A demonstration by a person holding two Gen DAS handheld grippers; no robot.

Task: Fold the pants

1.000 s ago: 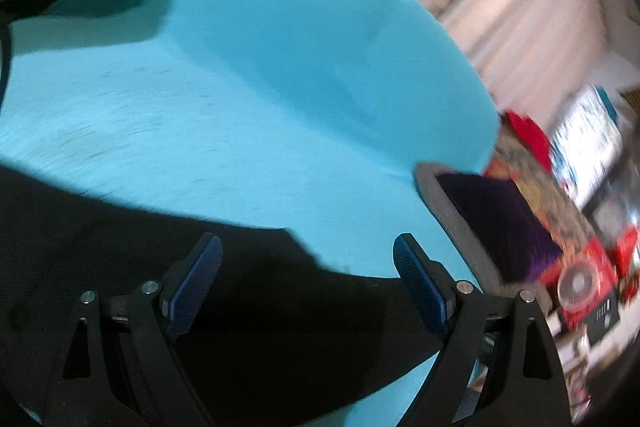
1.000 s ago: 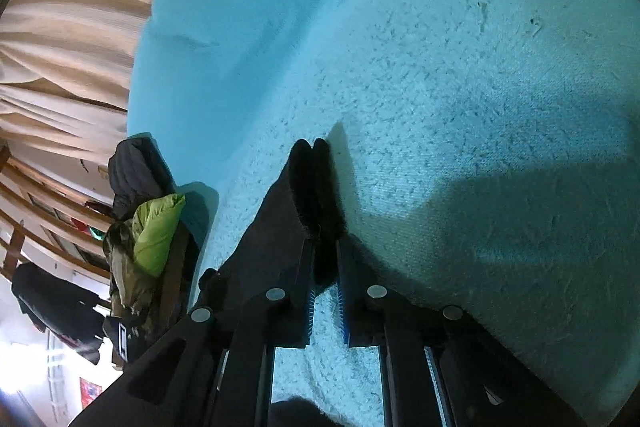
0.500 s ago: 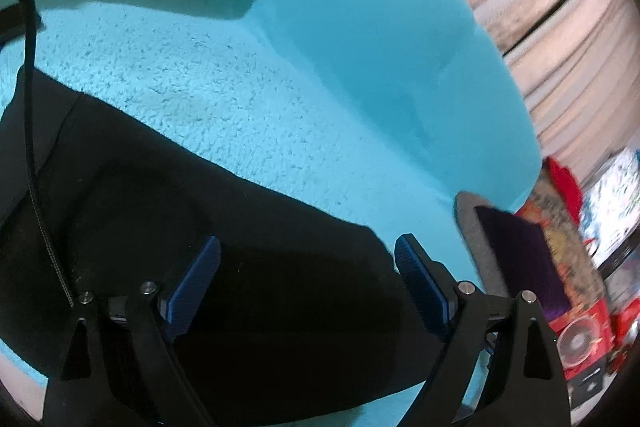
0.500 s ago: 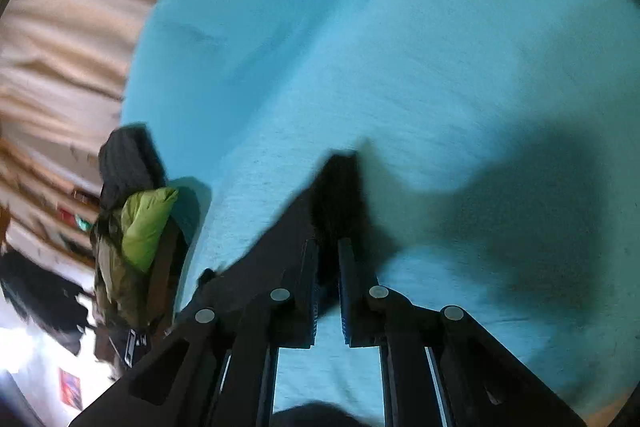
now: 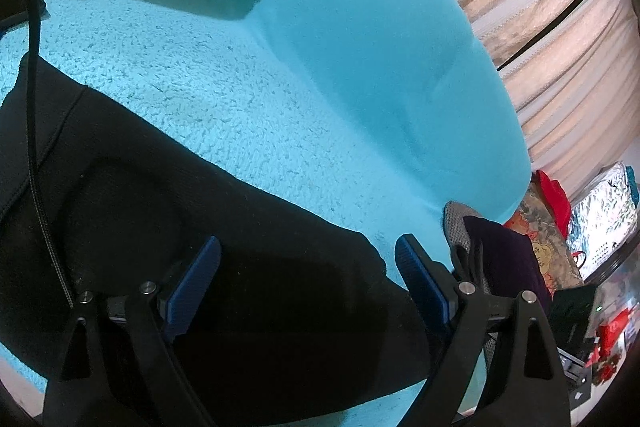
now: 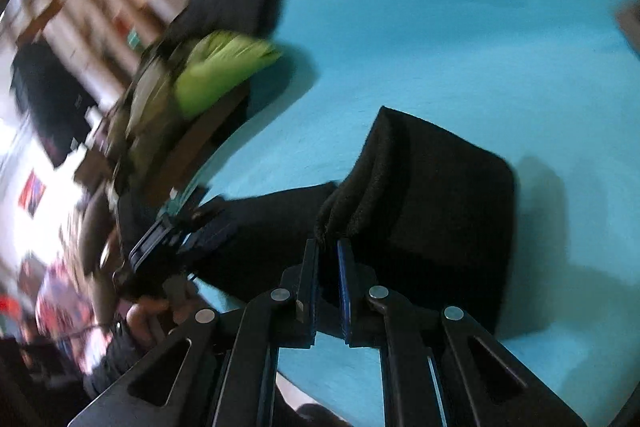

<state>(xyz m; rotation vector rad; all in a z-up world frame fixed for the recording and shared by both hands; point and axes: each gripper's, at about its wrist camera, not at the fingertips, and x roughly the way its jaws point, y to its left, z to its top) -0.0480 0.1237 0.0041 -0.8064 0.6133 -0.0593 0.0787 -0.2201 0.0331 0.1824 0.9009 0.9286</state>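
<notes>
We hold the left gripper (image 5: 308,267) with jaws wide, the black pants (image 5: 224,259) spread on the turquoise blanket (image 5: 248,95) between and below them. Our right gripper (image 6: 328,255) pinches a folded edge of the pants (image 6: 432,203), which rise just ahead of its narrow jaws. No writing reads clearly.

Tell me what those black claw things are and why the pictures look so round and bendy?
Those claws are two-finger grabbers that a person holds, one in each hand. Each has a small camera looking along its fingers, and its wide lens bends the picture.

One picture comes from the left grabber. Its blue-padded fingers stand wide apart, holding nothing, above the black fabric pants lying on the fuzzy turquoise blanket.

The other picture, a bit blurry, comes from the right grabber. Its fingers are pinched on a thick edge of the same pants, lifting it up off the blanket, probably to fold it over.

At the blanket's edge is a lime-green puffy cushion or jacket; I can't tell which.
</notes>
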